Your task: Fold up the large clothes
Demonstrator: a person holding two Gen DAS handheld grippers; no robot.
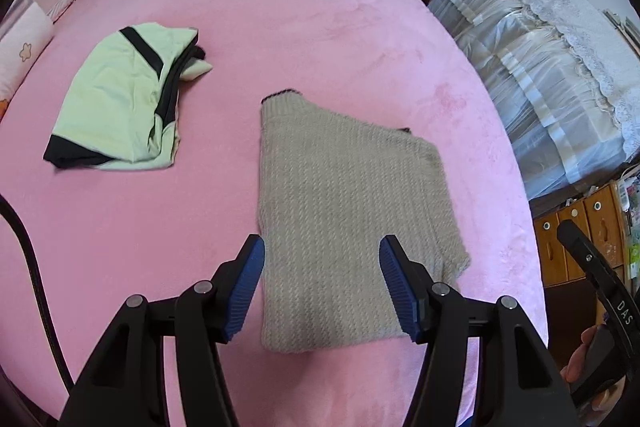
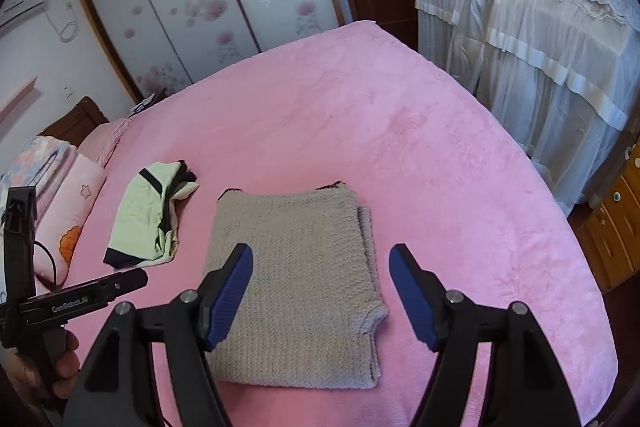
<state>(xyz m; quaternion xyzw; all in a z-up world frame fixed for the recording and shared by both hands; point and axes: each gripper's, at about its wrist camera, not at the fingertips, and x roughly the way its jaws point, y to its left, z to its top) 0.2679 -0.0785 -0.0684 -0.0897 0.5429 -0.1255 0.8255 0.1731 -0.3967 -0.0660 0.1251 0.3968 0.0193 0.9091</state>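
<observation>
Sweater: the beige knit sweater (image 1: 348, 215) lies folded into a compact block near the middle of the pink bed (image 1: 280, 27), edges roughly squared, 1 ribbed corner poking out at its right side. It looks finished, or close to it.

Left gripper: the left gripper (image 1: 322, 287) hangs above the sweater's near edge, tilted down at it. Its blue pads stand well apart with nothing between them; the knit seen in the gap is lying on the bed below, not gripped.

Right gripper: the right gripper (image 2: 322, 293) hovers over the same garment, jaws wide, holding nothing. Both being empty and clear of the cloth suggests the fold has been let go so it can settle flat.

Other garment: a pale green shirt with black trim (image 1: 120, 103) sits folded off to the left, well apart from the sweater, presumably kept aside as a done piece.

Pillow: a pink flowered pillow (image 2: 68, 211) rests at the bed's left edge, out of the working space.

Likely next: smoothing that stray corner, I'd guess, or moving on.
</observation>
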